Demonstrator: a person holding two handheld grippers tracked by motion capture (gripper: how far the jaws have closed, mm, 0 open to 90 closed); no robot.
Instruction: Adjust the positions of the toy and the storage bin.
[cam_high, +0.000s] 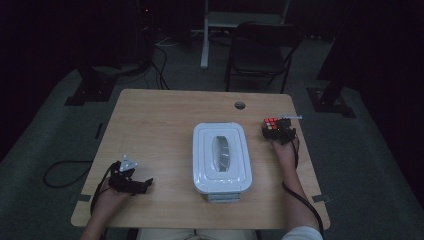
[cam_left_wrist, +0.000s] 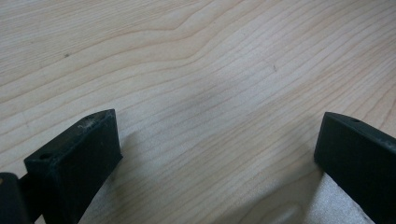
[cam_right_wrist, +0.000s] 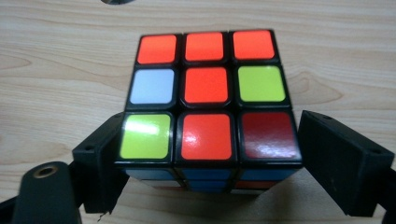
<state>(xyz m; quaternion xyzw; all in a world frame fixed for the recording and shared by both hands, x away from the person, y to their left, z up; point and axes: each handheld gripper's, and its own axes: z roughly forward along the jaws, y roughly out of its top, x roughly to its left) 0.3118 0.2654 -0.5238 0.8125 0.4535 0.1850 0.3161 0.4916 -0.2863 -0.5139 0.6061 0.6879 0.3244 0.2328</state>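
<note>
A scrambled puzzle cube (cam_high: 270, 123) (cam_right_wrist: 210, 98) with mostly orange tiles on top rests on the wooden table (cam_high: 155, 130) at the right. My right gripper (cam_high: 275, 129) (cam_right_wrist: 210, 135) has one jaw on each side of the cube's near end. The left jaw lies close along the cube and a thin gap shows at the right jaw, so I read it as open. At the table's front left, my left gripper (cam_high: 146, 184) (cam_left_wrist: 217, 126) lies low over bare wood. Its jaws stand wide apart with nothing between them.
A white lidded box (cam_high: 221, 157) with a clear window in its lid sits in the middle of the table between the two hands. A round cable hole (cam_high: 240, 105) is near the far edge. A dark chair (cam_high: 260, 50) stands beyond the table.
</note>
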